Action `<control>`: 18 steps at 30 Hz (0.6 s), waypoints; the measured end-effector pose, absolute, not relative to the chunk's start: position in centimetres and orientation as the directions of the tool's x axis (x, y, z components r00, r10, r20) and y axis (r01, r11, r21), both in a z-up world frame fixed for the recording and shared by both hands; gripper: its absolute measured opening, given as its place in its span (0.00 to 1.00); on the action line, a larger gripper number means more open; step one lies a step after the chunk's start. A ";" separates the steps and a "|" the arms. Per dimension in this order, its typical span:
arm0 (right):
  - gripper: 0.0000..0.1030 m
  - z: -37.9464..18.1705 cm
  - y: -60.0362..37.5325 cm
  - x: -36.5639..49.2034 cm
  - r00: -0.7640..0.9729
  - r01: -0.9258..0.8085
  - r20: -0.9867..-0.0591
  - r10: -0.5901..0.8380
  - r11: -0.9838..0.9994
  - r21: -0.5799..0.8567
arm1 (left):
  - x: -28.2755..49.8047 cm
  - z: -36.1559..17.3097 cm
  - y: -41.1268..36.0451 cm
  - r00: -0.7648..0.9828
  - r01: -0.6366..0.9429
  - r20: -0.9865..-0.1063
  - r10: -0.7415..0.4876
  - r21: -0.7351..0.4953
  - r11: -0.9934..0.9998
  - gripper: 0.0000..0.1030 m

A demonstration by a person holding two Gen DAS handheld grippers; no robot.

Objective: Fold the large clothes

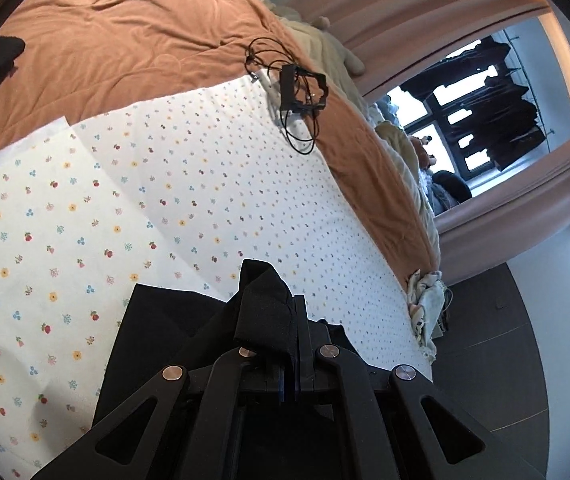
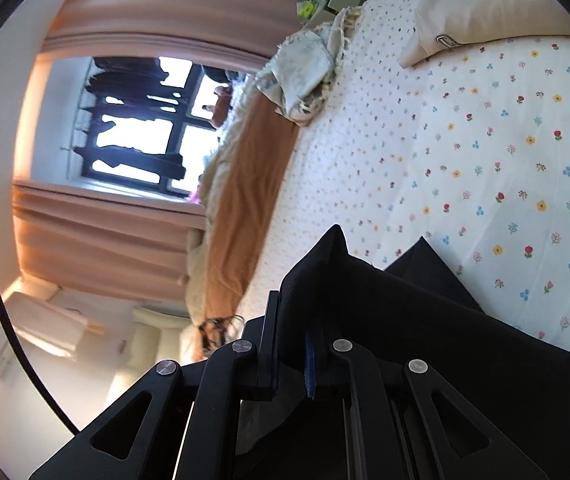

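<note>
A black garment [image 1: 157, 340] lies partly on the white floral bed sheet [image 1: 85, 220]. My left gripper [image 1: 285, 320] is shut on a bunched fold of it, and the cloth drapes over the left finger and hides it. In the right wrist view the same black garment [image 2: 405, 320] spreads to the right over the sheet [image 2: 485, 160]. My right gripper [image 2: 291, 320] holds a raised fold of it, which fills the narrow gap between the jaws. Both grippers point down towards the bed.
An orange blanket [image 1: 125, 40] covers the far part of the bed. A black device with coiled cables [image 1: 301, 88] lies at its edge. A cream pillow [image 2: 485, 8] and a crumpled pale cloth [image 2: 305, 72] lie on the sheet. Pink curtains frame a window [image 2: 137, 120].
</note>
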State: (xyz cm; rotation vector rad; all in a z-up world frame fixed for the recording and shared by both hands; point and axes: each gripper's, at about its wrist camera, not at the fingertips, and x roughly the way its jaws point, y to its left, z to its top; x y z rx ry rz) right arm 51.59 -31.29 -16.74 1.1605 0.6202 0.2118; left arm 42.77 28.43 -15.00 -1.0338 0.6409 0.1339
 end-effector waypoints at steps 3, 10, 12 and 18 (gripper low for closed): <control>0.35 -16.7 -30.7 52.5 0.780 0.208 -0.455 0.430 0.507 0.836 | 43.4 -16.5 28.7 0.791 -0.425 -0.569 -0.224 -0.775 0.468 0.07; 0.49 -17.5 -31.4 52.0 0.768 0.234 -0.500 0.399 0.552 0.800 | 41.8 -15.7 28.2 0.792 -0.440 -0.582 -0.184 -0.753 0.489 0.63; 0.49 -17.1 -30.8 51.7 0.753 0.230 -0.534 0.384 0.607 0.760 | 40.8 -15.2 27.9 0.787 -0.433 -0.587 -0.189 -0.744 0.508 0.63; 0.49 -16.4 -28.1 50.2 0.718 0.198 -0.576 0.391 0.679 0.707 | 37.1 -14.6 27.2 0.771 -0.448 -0.612 -0.177 -0.718 0.534 0.63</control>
